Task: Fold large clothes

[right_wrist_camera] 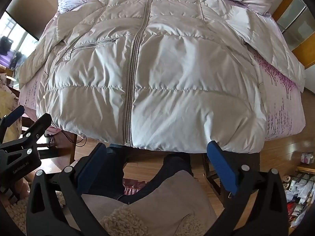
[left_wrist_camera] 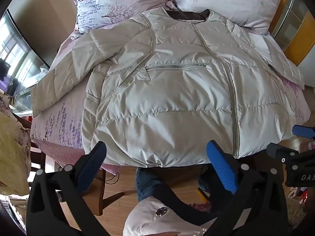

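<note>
So there's a big puffy cream jacket (left_wrist_camera: 167, 90) spread flat, front up and zipped, on a bed with a pink flowery bedspread (left_wrist_camera: 57, 122), collar up against two matching pillows (left_wrist_camera: 118, 2), hem hanging a bit over the near edge. One sleeve (left_wrist_camera: 65, 74) is flopped out to the left, the other lies toward the right edge. The left gripper (left_wrist_camera: 156, 151) hovers over the hem with its jaws spread wide, nothing between them, and the right gripper (right_wrist_camera: 156, 150) does the same further along, also wide apart and empty. Off to the left a TV screen (left_wrist_camera: 19, 59) reflects a window, and there's a wooden chair (left_wrist_camera: 102, 188) by the bed. Clutter sits on the wood floor (right_wrist_camera: 283, 149) at right. Readable bits: "GenRobot.AI" on the left gripper's body, "DAS" on the right one's.
</note>
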{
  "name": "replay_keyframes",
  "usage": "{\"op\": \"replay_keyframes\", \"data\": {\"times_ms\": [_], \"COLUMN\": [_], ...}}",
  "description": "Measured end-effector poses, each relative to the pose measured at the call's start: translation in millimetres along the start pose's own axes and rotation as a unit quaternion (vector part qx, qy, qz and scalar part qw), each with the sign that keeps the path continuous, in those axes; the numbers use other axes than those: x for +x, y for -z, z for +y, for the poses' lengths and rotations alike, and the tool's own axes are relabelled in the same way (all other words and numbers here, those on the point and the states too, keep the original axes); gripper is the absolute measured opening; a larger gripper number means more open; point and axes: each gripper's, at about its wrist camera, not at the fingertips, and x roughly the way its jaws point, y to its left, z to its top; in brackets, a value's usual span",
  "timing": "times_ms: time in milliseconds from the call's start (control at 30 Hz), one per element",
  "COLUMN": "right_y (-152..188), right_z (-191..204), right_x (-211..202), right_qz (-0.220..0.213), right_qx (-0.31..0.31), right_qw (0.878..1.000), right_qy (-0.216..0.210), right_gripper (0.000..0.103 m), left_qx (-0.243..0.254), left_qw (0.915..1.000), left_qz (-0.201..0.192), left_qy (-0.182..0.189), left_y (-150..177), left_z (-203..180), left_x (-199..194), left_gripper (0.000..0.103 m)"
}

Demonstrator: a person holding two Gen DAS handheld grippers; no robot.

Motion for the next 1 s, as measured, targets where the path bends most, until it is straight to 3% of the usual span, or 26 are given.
{"op": "replay_keyframes", "data": {"times_ms": [1000], "right_y": [-2.5], "right_z": [0.8], "right_x": [0.4], "right_qz": [-0.002], "right_qx": [0.006], "right_qw": [1.0], "right_qy": [0.01], "right_gripper": [0.102], "left_qx": [0.002], "left_qw": [1.0], "left_qz": [-0.002], "left_qy": [0.0], "left_y": [0.2], "left_z": [-0.6], "left_x": [0.1], "left_gripper": [0.101]}}
